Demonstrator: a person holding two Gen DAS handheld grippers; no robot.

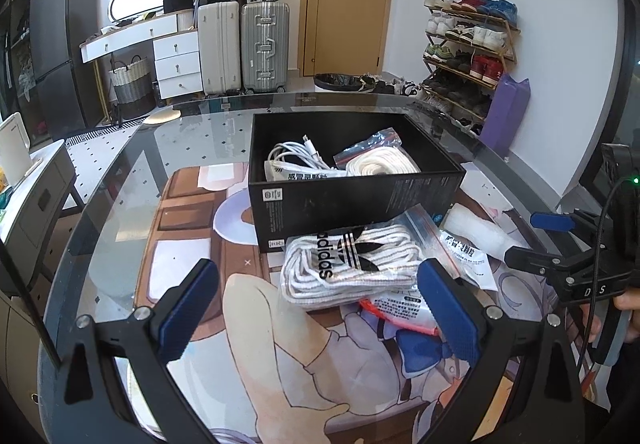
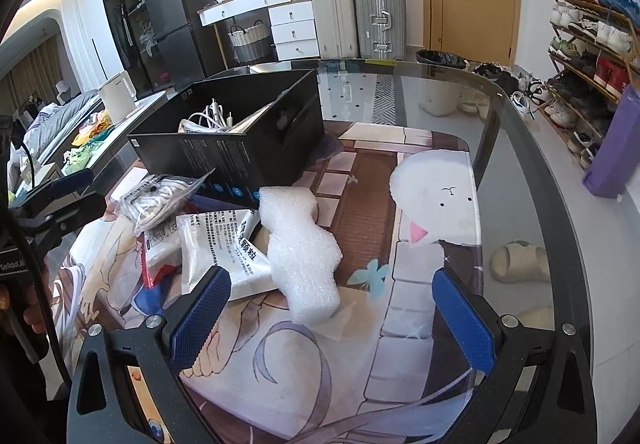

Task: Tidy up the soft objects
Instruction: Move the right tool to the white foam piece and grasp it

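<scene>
both grippers are black frames with blue, dimpled pads (image 1: 182, 308) and round silver screws (image 1: 142, 313). the right gripper (image 2: 332, 316) carries a black cable (image 1: 596, 272), a green light (image 1: 635, 180) and white letters "d s" (image 1: 595, 290).

- Ahead of the left gripper (image 1: 318, 308) the zip bag of laces (image 1: 352, 264) lies against the black box (image 1: 344, 200); to its left the table (image 1: 120, 180) is bare.
- Between the wide-apart jaws of the right gripper (image 2: 332, 312) stands the foam piece (image 2: 300, 256); to its right is free mat.
</scene>
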